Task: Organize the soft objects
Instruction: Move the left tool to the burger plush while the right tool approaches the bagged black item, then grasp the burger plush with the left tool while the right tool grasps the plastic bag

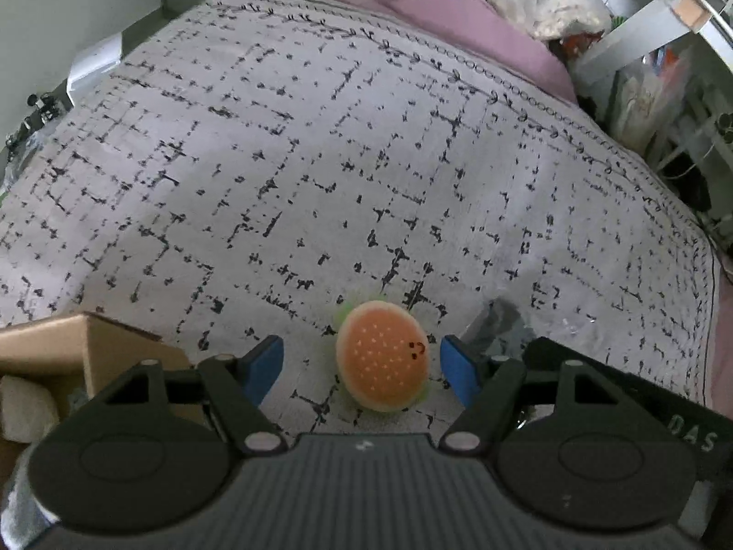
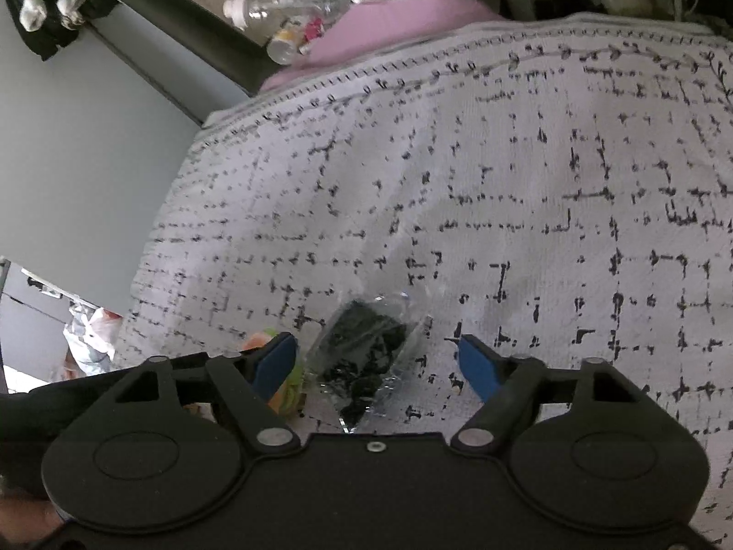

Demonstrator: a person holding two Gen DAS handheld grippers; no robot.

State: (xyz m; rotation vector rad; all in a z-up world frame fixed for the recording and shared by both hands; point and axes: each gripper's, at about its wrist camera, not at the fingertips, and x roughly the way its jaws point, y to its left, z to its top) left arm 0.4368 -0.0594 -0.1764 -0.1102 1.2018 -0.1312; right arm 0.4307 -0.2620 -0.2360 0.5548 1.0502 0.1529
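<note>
A soft burger toy [image 1: 382, 355] with an orange bun, a small face and a green frill lies on the patterned bedspread [image 1: 320, 160]. My left gripper [image 1: 362, 369] is open, its blue pads on either side of the toy and not touching it. My right gripper [image 2: 378, 364] is open around a clear plastic bag with dark contents [image 2: 364, 357] that lies on the bedspread [image 2: 504, 183]. The burger toy's edge [image 2: 288, 389] shows behind the right gripper's left finger. The right gripper's black body [image 1: 641, 394] shows at the right of the left wrist view.
A cardboard box [image 1: 68, 353] holding a white soft item [image 1: 27, 408] stands at the left, next to my left gripper. A pink sheet [image 1: 481, 32] and clutter with a plastic bottle [image 2: 275, 4] lie beyond the bedspread's far edge. The bed drops off at the left [image 2: 137, 252].
</note>
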